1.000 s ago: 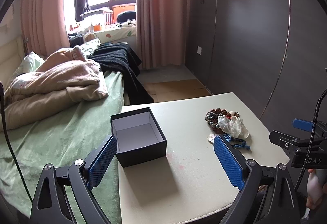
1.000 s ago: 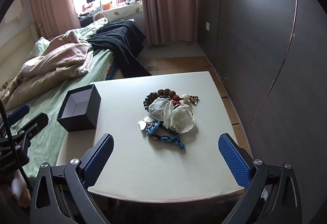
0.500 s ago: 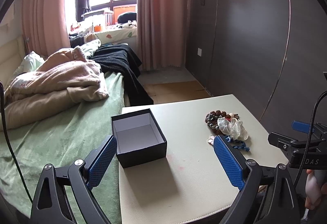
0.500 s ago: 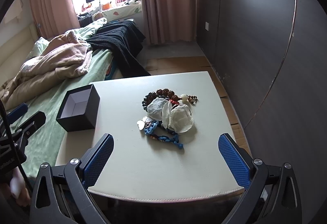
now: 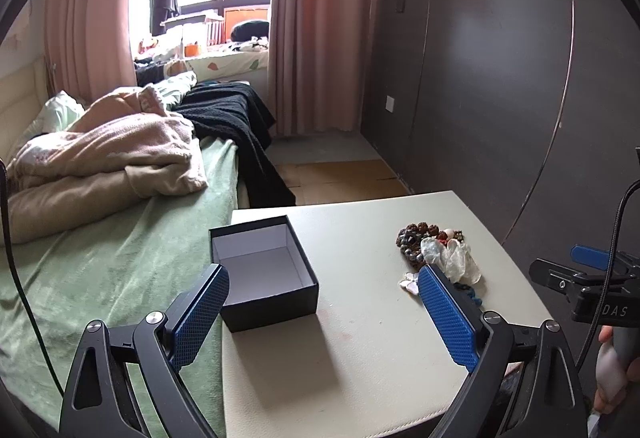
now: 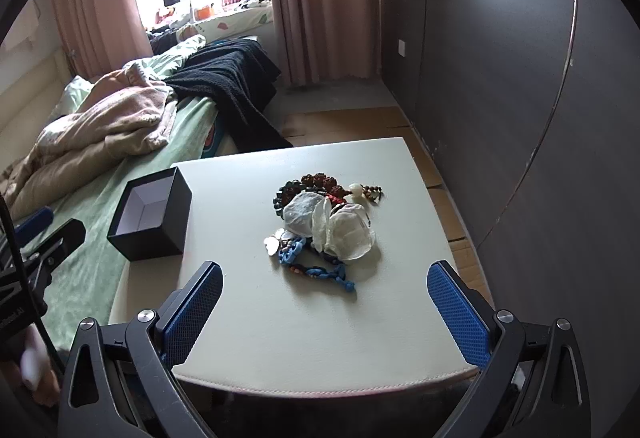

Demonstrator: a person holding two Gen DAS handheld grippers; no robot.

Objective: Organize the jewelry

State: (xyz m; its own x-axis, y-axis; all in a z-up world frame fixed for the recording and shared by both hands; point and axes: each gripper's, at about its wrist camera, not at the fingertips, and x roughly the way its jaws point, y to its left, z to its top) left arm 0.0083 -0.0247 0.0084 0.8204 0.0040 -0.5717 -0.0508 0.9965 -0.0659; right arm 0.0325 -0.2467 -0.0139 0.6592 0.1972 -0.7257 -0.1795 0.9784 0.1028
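A pile of jewelry (image 6: 326,222) lies on the cream table (image 6: 304,326): dark bead bracelets, clear pouches, a blue cord piece (image 6: 320,272) and a small silver charm. It also shows in the left wrist view (image 5: 438,256). An open black box (image 5: 262,272) with a white inside stands at the table's left edge, also in the right wrist view (image 6: 150,220). My left gripper (image 5: 324,316) is open and empty above the table's near part, the box by its left finger. My right gripper (image 6: 326,312) is open and empty, short of the pile.
A bed with a green sheet (image 5: 100,270), beige blankets and a black throw lies left of the table. A dark panelled wall (image 6: 520,78) runs along the right. The table's front edge (image 6: 320,386) is close to both grippers.
Both grippers have drifted slightly; the jewelry pile and the box sit a little differently in the views. Nothing was taken hold of or let go.
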